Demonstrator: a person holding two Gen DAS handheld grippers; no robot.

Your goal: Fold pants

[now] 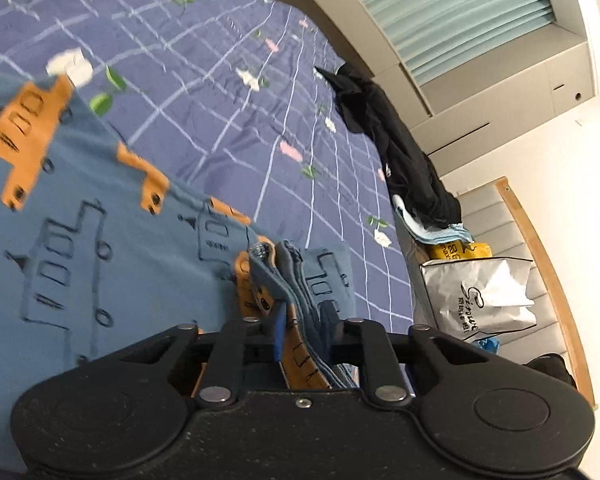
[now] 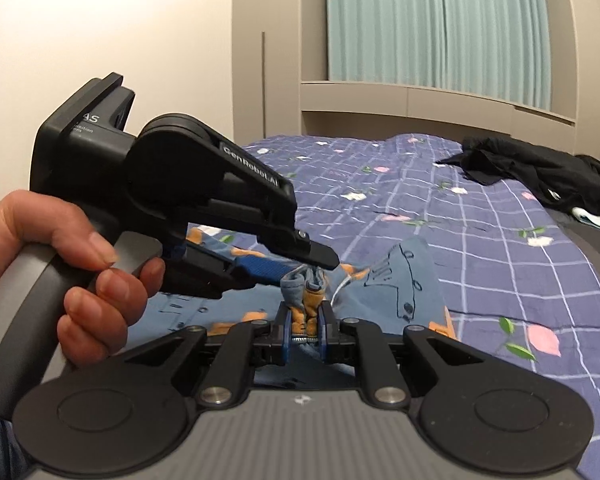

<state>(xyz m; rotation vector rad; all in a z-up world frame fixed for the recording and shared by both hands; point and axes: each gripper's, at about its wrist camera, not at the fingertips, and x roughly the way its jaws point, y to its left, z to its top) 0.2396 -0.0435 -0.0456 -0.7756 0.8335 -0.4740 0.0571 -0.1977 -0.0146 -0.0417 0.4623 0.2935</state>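
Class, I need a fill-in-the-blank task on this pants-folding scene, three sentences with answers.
1. Both grippers pinch the bunched edge of the blue ____ printed with orange vehicles.
2. The bedspread is purple with a white ____ pattern.
3. The dark clothes lie on the bed, in front of the green ____.

Answers: pants; grid; curtain

A bedroom in a home is what's shown here. A bed point(image 2: 500, 240) is covered with a purple checked floral quilt point(image 1: 204, 80), and dark clothes point(image 2: 540, 176) are left heaped on its far side. Built-in beige cupboards point(image 2: 420, 100) are seen around pale green curtains point(image 2: 440, 20). Shopping bags point(image 1: 484, 296) are parked beside what's probably a padded headboard point(image 1: 540, 240), though that corner's badly distorted.
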